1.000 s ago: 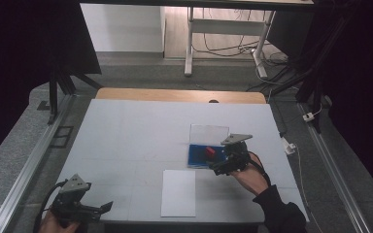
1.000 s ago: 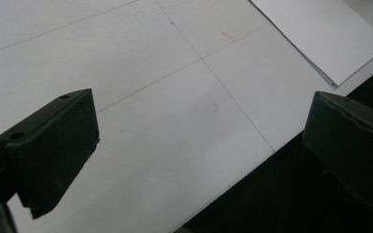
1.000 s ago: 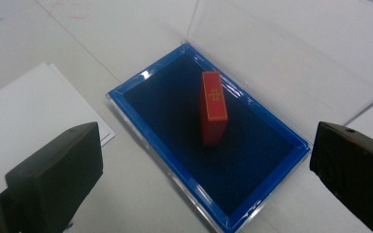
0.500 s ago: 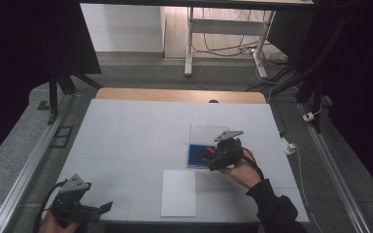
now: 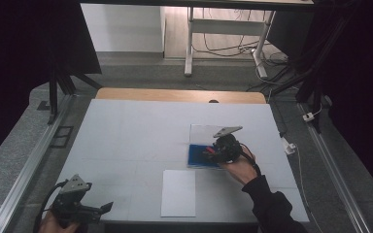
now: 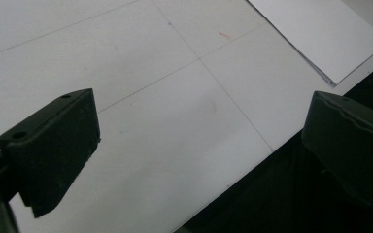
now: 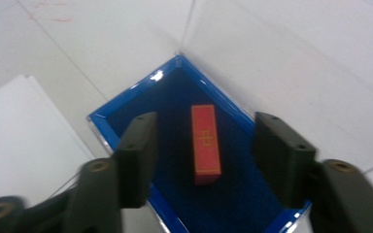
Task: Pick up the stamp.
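The right hand-held gripper (image 7: 201,150) hung over the blue tray (image 7: 126,112), which lay right of centre on the surface (image 5: 126,136) with its clear lid (image 5: 203,132) open toward the far side. The red block (image 7: 205,143) lay flat in the middle of the tray's dark lining, between the jaws but touching neither. The jaws had just been closing and stood about half open, holding nothing. To grip well, in my judgement, the gripper should come straight down with the block centred, the pads meeting its long sides squarely and clear of the tray walls. The left hand-held gripper (image 5: 108,208) rested wide open and empty at the near left edge. A sheet (image 5: 178,192) lay near the tray. The block bore a gold line pattern; no readable writing was found.
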Demonstrator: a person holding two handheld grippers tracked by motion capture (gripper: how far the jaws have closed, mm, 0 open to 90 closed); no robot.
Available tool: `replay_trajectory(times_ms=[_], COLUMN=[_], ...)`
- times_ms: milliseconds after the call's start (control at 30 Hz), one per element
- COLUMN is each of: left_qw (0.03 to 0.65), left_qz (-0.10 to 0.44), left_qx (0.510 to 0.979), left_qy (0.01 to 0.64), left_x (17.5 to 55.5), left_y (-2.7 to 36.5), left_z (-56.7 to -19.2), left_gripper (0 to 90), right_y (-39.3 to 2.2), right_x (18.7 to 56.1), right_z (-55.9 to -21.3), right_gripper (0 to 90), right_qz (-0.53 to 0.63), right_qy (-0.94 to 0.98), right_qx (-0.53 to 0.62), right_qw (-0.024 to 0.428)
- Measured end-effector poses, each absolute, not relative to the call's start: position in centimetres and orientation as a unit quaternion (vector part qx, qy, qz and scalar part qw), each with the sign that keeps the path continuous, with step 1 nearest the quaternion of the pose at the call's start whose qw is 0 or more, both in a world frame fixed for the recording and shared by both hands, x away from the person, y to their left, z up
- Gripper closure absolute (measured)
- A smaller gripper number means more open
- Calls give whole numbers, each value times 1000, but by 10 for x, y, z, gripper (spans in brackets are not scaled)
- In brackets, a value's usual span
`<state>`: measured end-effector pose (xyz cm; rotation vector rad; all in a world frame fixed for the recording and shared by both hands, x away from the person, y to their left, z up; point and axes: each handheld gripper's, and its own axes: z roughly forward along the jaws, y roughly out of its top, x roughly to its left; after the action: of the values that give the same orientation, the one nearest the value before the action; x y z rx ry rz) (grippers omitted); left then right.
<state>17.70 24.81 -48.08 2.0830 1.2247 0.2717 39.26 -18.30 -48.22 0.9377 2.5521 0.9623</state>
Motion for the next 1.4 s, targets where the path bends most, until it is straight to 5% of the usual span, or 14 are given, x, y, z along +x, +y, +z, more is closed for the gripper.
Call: replay_trajectory(times_ms=[433, 1400], left_qw=[351, 358], left_qz=[104, 101], left_qx=[802, 799], left_qy=[473, 472], left_x=[177, 176], left_y=[249, 250], left_z=[-481, -480], left_gripper=[8, 10], right_y=[-181, -189], right_x=[394, 384], right_z=[-483, -464], right_gripper=[776, 802], right_qz=[318, 356], right_qy=[890, 883], right_qx=[306, 281], right_qw=[115, 122])
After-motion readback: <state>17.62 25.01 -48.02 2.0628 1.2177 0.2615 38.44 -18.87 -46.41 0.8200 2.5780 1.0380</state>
